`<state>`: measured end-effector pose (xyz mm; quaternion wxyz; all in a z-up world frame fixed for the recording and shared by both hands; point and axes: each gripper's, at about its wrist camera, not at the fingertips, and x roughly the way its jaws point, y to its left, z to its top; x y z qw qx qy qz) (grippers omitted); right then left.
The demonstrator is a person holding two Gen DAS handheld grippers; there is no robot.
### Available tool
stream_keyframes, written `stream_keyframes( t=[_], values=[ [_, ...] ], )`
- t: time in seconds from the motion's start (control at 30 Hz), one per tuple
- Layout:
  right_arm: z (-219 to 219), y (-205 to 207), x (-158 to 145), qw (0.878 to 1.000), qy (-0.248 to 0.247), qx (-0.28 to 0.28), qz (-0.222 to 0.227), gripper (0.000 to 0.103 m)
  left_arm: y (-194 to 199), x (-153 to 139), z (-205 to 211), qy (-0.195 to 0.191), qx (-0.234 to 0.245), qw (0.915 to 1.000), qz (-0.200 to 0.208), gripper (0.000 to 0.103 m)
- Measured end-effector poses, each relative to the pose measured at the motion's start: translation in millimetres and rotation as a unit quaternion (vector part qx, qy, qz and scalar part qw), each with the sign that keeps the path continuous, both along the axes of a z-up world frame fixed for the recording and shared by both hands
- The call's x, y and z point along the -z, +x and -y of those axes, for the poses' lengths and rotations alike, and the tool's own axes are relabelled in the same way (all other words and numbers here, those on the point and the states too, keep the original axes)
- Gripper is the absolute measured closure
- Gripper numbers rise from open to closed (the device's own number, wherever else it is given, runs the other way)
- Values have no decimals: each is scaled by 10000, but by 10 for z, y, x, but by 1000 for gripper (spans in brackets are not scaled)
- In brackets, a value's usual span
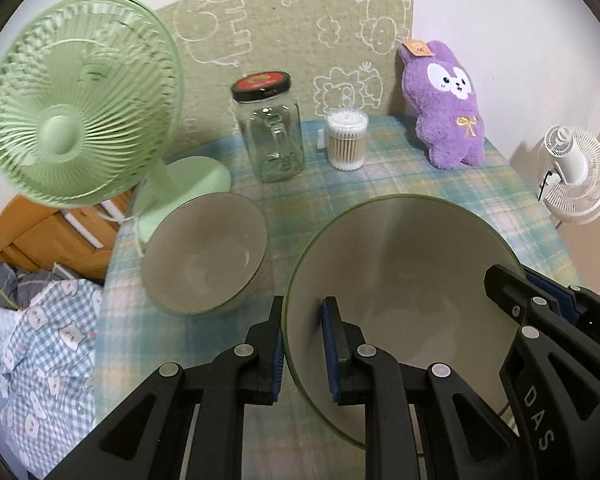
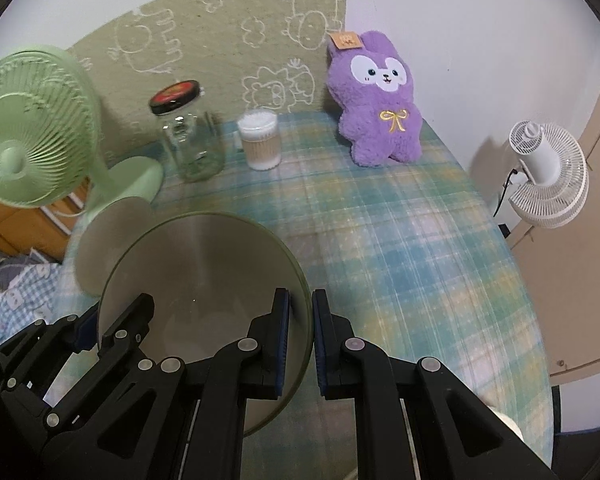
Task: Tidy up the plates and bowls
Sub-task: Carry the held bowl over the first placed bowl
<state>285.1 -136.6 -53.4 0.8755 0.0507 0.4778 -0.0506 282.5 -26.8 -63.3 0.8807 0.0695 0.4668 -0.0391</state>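
Observation:
A large green-rimmed bowl [image 1: 404, 276] is held above the plaid table between both grippers. My left gripper [image 1: 304, 320] is shut on its left rim, one finger inside and one outside. My right gripper [image 2: 300, 312] is shut on its right rim [image 2: 306, 280]; it also shows at the right of the left wrist view [image 1: 528, 292]. A smaller grey bowl [image 1: 206, 254] sits on the table to the left, partly hidden behind the large bowl in the right wrist view [image 2: 108, 240].
A green desk fan [image 1: 80, 100] stands at the table's left. A lidded glass jar [image 1: 270, 132], a cotton-swab tub [image 1: 346, 138] and a purple plush rabbit [image 1: 446, 108] stand at the back. A white fan [image 2: 548, 176] stands right of the table. Clothes [image 1: 44, 352] lie at left.

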Motion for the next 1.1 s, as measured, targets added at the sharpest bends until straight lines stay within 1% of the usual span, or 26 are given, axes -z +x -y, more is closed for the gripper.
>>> stream_keyframes(
  t=[0.23, 0.4, 0.57, 0.83, 1.1],
  values=[
    [-90, -406, -223, 9997, 30, -202, 126, 88, -457, -220, -85, -28, -233, 9997, 119, 89],
    [-163, -727, -319, 9991, 73, -376, 175, 88, -763, -304, -136, -74, -433, 9989, 166, 89],
    [-237, -1020, -350, 9982, 61, -568, 166, 88, -1087, -328, -185, -102, -610, 9979, 170, 89],
    [-310, -1407, -218, 9970, 144, -754, -11, 89, -1466, -202, -247, -107, -795, 9968, 10, 89],
    [-397, -1578, 16, 9952, 99, -932, -274, 89, -1676, 12, -300, -81, -1011, 9945, -257, 88]
  ],
)
